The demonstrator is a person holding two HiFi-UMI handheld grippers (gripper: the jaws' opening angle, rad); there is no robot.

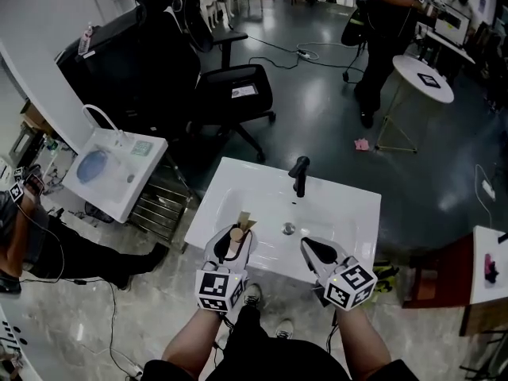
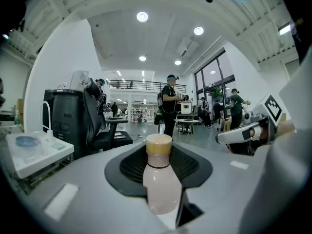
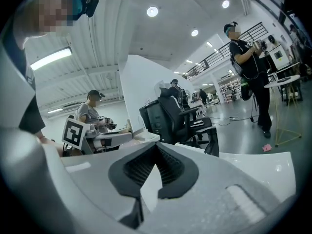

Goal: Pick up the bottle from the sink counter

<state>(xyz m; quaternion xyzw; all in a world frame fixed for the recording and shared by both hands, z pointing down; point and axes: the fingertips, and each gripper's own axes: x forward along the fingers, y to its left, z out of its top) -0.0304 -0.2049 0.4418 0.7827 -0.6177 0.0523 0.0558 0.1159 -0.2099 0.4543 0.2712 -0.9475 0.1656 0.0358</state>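
Note:
A small bottle (image 2: 160, 189) with a pale pink body and a tan cap stands upright between the black pads of my left gripper (image 2: 159, 152), which is shut on its body. In the head view the left gripper (image 1: 232, 243) is over the front left rim of the white sink (image 1: 341, 205), and the bottle's cap (image 1: 236, 233) shows between its jaws. My right gripper (image 1: 309, 248) is beside it over the sink's front edge, its jaws closed with nothing in them. In its own view the right gripper (image 3: 155, 147) shows pads meeting at the tips.
A black faucet (image 1: 299, 175) stands at the back of the sink, and the drain (image 1: 289, 228) lies in the basin. A second small sink unit (image 1: 111, 169) is at the left and a black office chair (image 1: 230, 94) behind. A person (image 1: 385, 22) stands by a round white table (image 1: 425, 78).

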